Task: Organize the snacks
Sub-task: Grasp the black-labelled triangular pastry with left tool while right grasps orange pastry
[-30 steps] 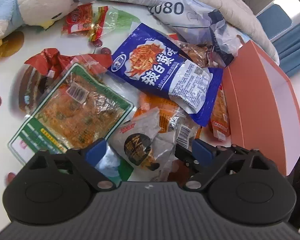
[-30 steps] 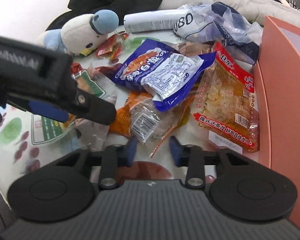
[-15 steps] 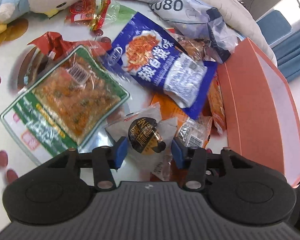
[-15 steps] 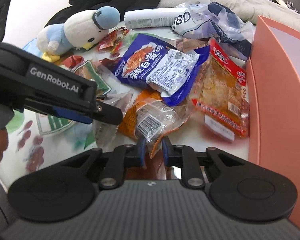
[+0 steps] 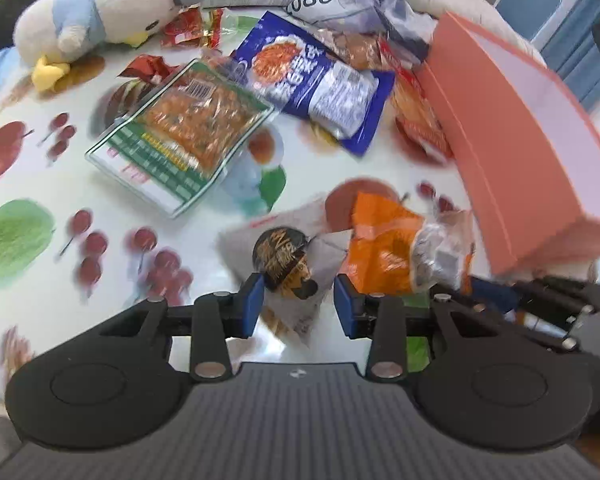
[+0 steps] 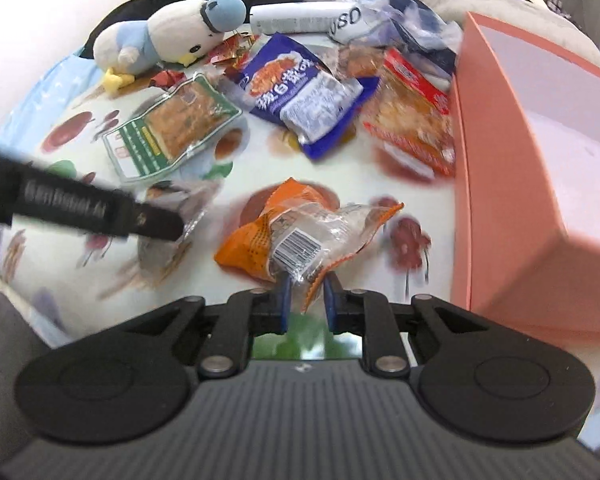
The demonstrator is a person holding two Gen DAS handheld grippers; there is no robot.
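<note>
My left gripper [image 5: 299, 300] is shut on a grey snack packet with a dark round label [image 5: 286, 264] and holds it above the fruit-print tablecloth [image 5: 40, 184]. My right gripper [image 6: 306, 298] is shut on an orange and clear snack packet [image 6: 300, 232], lifted off the cloth; this packet also shows in the left wrist view [image 5: 396, 256]. The left gripper's arm [image 6: 80, 208] crosses the right wrist view at the left. An orange-pink open box [image 6: 512, 168] stands to the right; it also shows in the left wrist view [image 5: 516, 128].
On the cloth lie a green packet [image 5: 180, 132], a blue packet [image 5: 316, 80], a red packet [image 6: 412, 124] against the box, small red wrappers [image 5: 188, 28], a plush bird [image 5: 108, 12], a white tube [image 6: 292, 18] and a crumpled plastic bag [image 6: 412, 28].
Both grippers have pulled back and up from the pile, each carrying its packet. The pile now lies farther away, with bare cloth between it and the grippers.
</note>
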